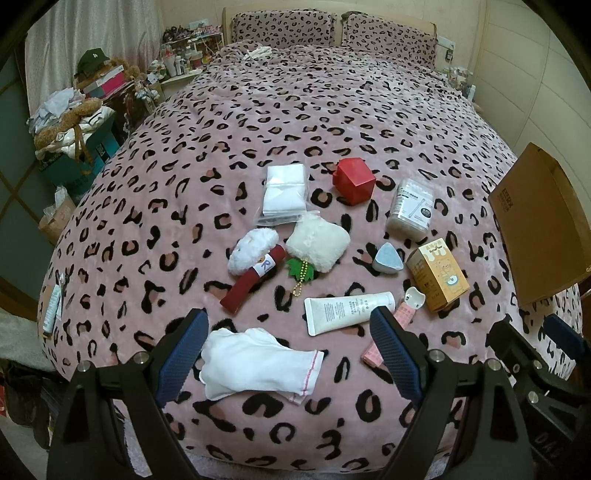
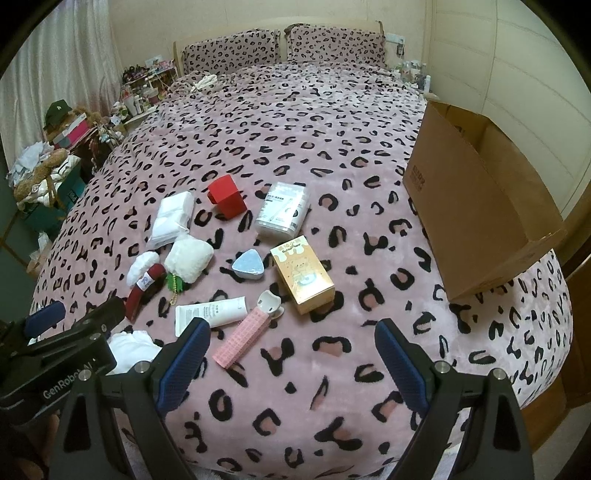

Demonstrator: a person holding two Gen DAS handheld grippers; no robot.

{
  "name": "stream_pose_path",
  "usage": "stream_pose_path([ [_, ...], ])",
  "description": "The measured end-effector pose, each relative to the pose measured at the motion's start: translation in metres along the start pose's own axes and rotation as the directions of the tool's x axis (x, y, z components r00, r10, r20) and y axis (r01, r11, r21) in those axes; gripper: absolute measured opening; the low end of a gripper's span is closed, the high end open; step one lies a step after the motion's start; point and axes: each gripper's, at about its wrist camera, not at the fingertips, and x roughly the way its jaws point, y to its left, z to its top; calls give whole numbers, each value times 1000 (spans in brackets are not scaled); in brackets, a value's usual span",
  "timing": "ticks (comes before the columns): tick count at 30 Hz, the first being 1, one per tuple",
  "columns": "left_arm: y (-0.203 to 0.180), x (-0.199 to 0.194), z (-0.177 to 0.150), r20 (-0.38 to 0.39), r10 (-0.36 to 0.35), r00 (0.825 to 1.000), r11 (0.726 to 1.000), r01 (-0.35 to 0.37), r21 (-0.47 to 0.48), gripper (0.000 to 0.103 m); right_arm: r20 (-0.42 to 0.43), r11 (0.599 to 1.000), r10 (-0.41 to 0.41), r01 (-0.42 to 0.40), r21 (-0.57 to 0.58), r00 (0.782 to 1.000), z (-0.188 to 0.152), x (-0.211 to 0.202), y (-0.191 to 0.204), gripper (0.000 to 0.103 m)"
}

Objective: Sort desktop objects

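Observation:
Small objects lie on a leopard-print bed. In the left wrist view: a white cloth glove [image 1: 255,363] nearest me, a white tube [image 1: 347,310], a pink stick [image 1: 391,328], an orange box [image 1: 437,282], a blue triangle [image 1: 386,258], a cotton swab box [image 1: 412,208], a red box [image 1: 352,181], a bag of white pads [image 1: 286,194], a fluffy white pouch [image 1: 317,243] and a dark red band [image 1: 253,280]. My left gripper [image 1: 290,350] is open above the glove. My right gripper [image 2: 291,360] is open over bare blanket, right of the pink stick [image 2: 245,338].
An open cardboard box [image 2: 476,206] stands at the bed's right edge; it also shows in the left wrist view [image 1: 539,229]. Cluttered boxes and clothes [image 1: 77,122] sit left of the bed. Pillows [image 1: 284,26] lie at the far end.

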Motion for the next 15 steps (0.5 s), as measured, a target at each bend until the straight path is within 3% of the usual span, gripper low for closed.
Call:
stream_pose_path([
  [6,-2,-2,-3,-3,11,1000,999,-11,31,90,-3,1000,9,-9,2,1000,-4,5,-3,93],
  [9,-3,4,-1,-46,28,999,998,-26,58,94,15,1000,-15,15,0,1000,-7,6,-5,93],
  [11,-3,4,-4,-23,28,999,997,-26,73,94,14,1000,-14,14,-21,1000,-9,8,-6,93],
  [15,7,5,-9,17,-49,999,998,49,51,94,-31,999,45,-46,-18,999,-13,20,-12,93],
])
